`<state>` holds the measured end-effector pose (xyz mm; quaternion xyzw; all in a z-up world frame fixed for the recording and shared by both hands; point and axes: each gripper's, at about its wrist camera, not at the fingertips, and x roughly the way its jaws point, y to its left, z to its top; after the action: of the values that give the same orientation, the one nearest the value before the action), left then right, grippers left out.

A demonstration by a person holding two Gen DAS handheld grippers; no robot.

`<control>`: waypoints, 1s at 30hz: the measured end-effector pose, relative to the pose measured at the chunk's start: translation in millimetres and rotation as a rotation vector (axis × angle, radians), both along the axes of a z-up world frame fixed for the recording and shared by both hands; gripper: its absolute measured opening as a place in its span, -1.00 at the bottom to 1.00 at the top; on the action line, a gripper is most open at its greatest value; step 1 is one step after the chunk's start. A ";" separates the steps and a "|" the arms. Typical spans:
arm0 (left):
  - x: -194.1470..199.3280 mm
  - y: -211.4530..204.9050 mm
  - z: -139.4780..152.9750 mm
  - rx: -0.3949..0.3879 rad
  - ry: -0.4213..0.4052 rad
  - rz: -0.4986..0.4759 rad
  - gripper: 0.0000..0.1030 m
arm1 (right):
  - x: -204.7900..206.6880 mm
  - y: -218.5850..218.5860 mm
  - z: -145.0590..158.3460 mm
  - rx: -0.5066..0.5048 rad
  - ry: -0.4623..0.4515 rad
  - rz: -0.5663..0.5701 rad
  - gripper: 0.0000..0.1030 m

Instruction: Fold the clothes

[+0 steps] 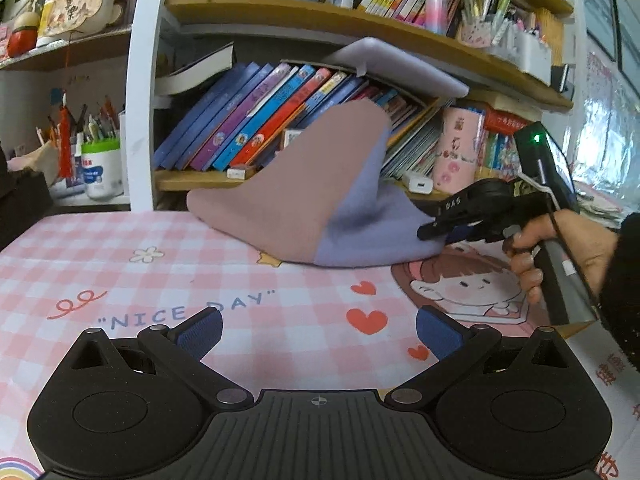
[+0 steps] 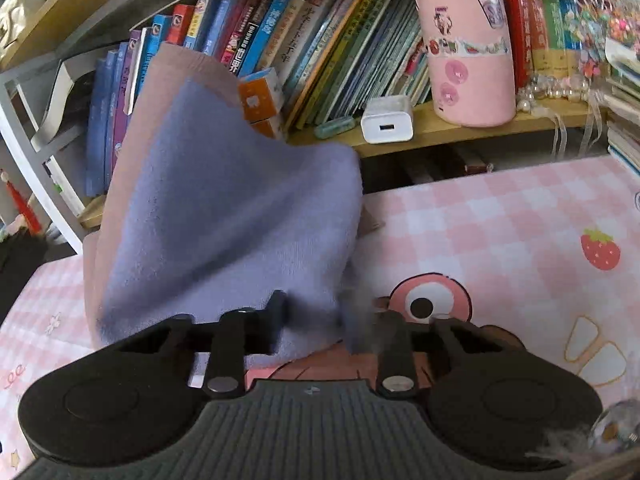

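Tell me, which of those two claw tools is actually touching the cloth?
The right gripper: its fingers meet the lavender edge of the cloth. The left gripper hangs wide open above the checked mat, holding nothing.

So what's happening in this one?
A person is folding a two-tone cloth, mauve on one side and lavender on the other, on a pink checked table mat. The right gripper is at its near corner, with part of the cloth raised against the bookshelf. The left gripper hovers open and empty above the mat.
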<state>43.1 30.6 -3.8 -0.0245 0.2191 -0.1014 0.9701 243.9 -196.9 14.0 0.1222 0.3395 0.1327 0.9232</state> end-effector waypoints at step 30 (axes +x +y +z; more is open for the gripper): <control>-71.4 -45.2 10.6 0.243 -0.076 -0.164 1.00 | -161.6 -5.8 19.6 0.078 0.111 0.263 -0.11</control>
<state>-28.2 -14.6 6.8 0.1149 0.1941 -0.1539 0.9620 82.3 -202.7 33.6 0.1195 0.3976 0.2586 0.8722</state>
